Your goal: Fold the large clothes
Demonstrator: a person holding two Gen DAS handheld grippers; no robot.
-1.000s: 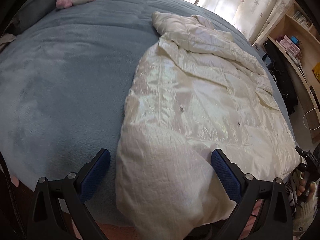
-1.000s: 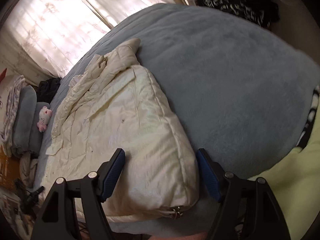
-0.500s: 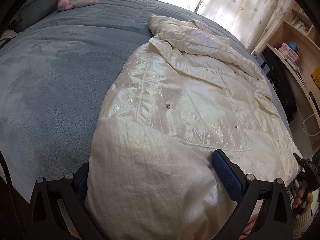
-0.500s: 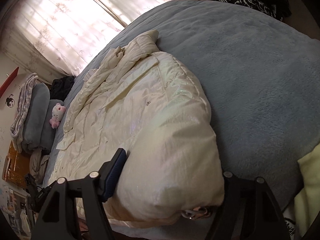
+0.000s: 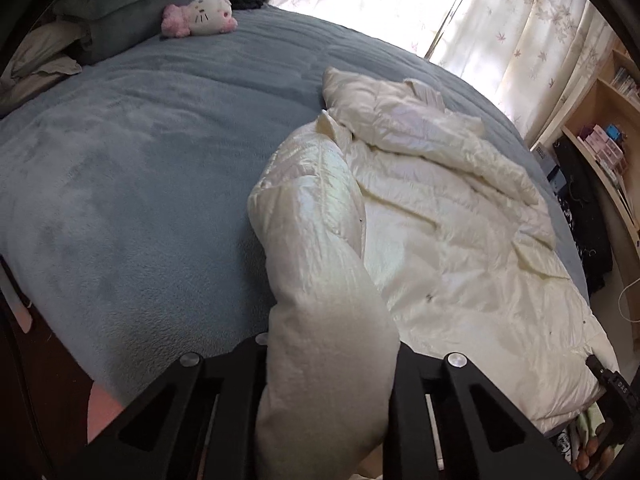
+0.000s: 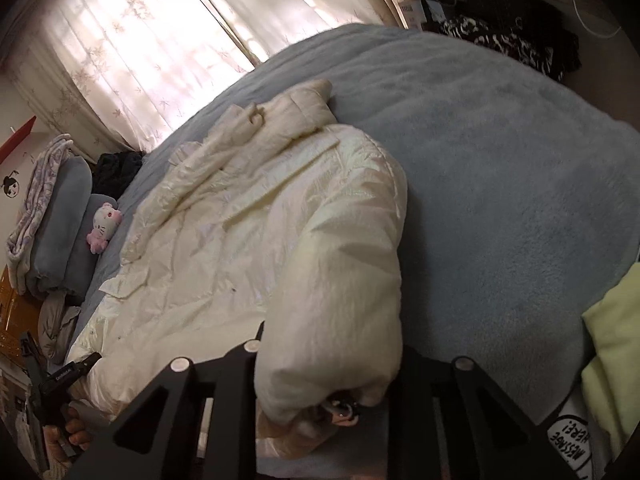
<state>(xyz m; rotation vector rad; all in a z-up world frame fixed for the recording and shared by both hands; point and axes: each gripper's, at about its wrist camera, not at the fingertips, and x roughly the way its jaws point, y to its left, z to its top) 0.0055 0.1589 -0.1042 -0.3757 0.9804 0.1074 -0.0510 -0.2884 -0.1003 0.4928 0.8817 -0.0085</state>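
A large cream puffer coat (image 5: pixel 448 232) lies spread on a blue-grey bed (image 5: pixel 132 184), hood toward the window. My left gripper (image 5: pixel 328 376) is shut on the coat's near left hem corner and holds it raised off the bed. My right gripper (image 6: pixel 328 372) is shut on the near right hem corner of the coat (image 6: pixel 248 232), by the zipper pull (image 6: pixel 340 412), also lifted. The fingertips of both grippers are hidden inside bunched fabric. Each gripper shows at the edge of the other's view.
A pink and white plush cat (image 5: pixel 200 16) lies by grey pillows (image 5: pixel 132 4) at the head of the bed. Curtains (image 6: pixel 160 40) cover the window behind. Shelves (image 5: pixel 608 136) and dark clothes stand on one side. A light green cloth (image 6: pixel 612 348) lies at the bed's near edge.
Both grippers have closed on the coat's hem corners and lifted them; the fabric now bunches up between the jaws and the blue pads are covered.
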